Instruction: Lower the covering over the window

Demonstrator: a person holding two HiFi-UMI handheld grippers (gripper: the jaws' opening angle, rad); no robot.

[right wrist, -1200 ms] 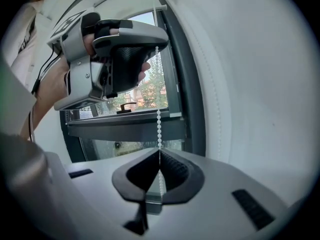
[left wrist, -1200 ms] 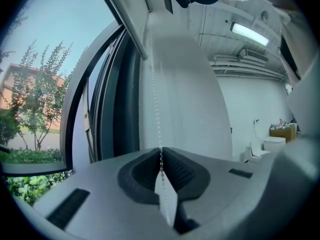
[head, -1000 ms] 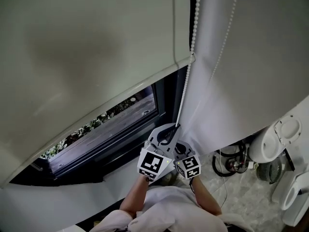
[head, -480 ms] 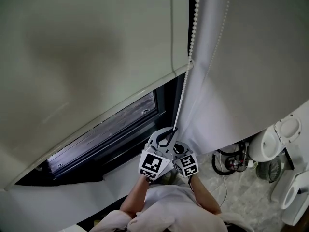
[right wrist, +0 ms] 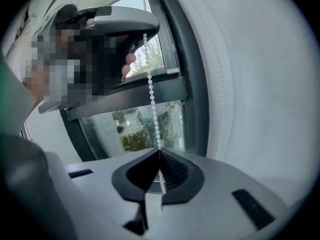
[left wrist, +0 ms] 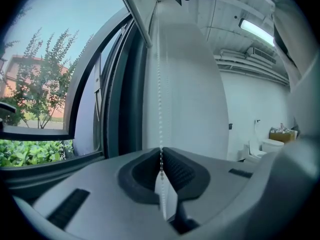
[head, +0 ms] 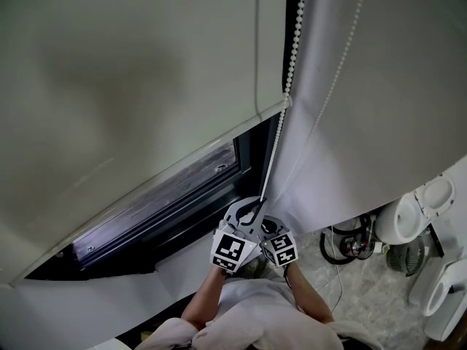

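A pale roller blind (head: 131,86) hangs over the dark-framed window (head: 168,195); its bottom bar slants across the glass. Its white bead chain (head: 290,57) drops beside the blind to my two grippers, which are stacked close together below the sill. My left gripper (head: 260,200) is the upper one, shut on the bead chain (left wrist: 160,109), which passes between its ribbed pads (left wrist: 175,171). Just below, my right gripper (head: 268,223) is shut on the same chain (right wrist: 151,99). In the right gripper view the left gripper (right wrist: 125,24) sits above along the chain.
A second lowered blind (head: 387,86) with its own chain (head: 343,57) hangs at the right. White fixtures (head: 412,214), coiled cables (head: 350,243) and a small fan (head: 408,257) stand on the floor at lower right. Trees and a building (left wrist: 35,84) show outside.
The blind's bottom bar has come down over the glass and now hides the greenery seen earlier. Both grippers stay clamped on the chain and have shifted slightly downward.
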